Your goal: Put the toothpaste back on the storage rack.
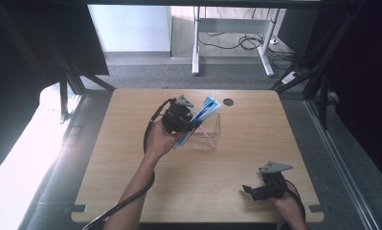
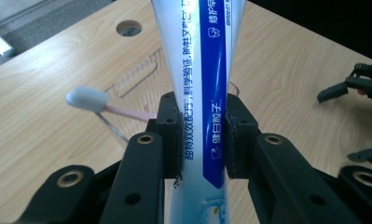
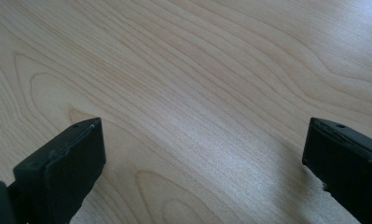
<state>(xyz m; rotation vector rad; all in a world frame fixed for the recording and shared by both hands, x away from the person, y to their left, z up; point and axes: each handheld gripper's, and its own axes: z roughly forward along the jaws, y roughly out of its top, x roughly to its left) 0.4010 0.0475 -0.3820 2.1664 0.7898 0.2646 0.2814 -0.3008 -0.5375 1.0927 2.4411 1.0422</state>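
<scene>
Had the right gripper [image 1: 252, 191] resting nearest, well short of the clear holder [image 1: 212, 136] on the table [image 1: 131, 191], jaws spread wide with nothing between them. Had the left gripper [image 2: 203, 135] just at the holder's near-left side, jaws pinching a blue-and-white toothpaste tube [image 2: 197, 70] across its middle, the tube slanting up over the holder's open top. Judged two risks: could let the slick tube slide if the pinch loosened, and could knock over the light holder, or the pink toothbrush [image 2: 88, 99] seemingly leaning inside it, if lowered off-centre.

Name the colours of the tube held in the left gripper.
White tube with a blue stripe, clearest in the left gripper view.
</scene>
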